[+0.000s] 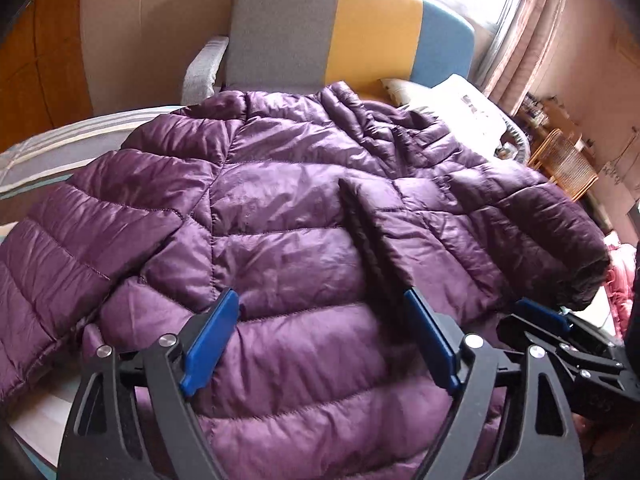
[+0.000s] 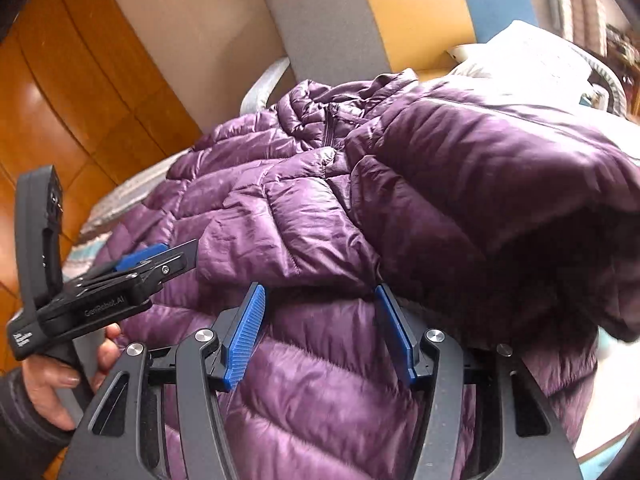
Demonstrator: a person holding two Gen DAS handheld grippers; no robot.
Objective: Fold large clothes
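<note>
We judge the fold barely begun: purple jacket (image 1: pixel 280 216) spread on the bed (image 1: pixel 44 148), one sleeve (image 2: pixel 500 184) folded across, left gripper (image 1: pixel 320 344) and right gripper (image 2: pixel 320 336) fingers wide, empty.

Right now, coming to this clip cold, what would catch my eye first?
The shiny purple puffer jacket fills both views, spread across the striped bed, one sleeve folded over its body on the right. Next come the blue-padded grippers at its near hem: the left gripper and right gripper both open, holding nothing. Behind stands a headboard in grey, yellow and blue.
</note>
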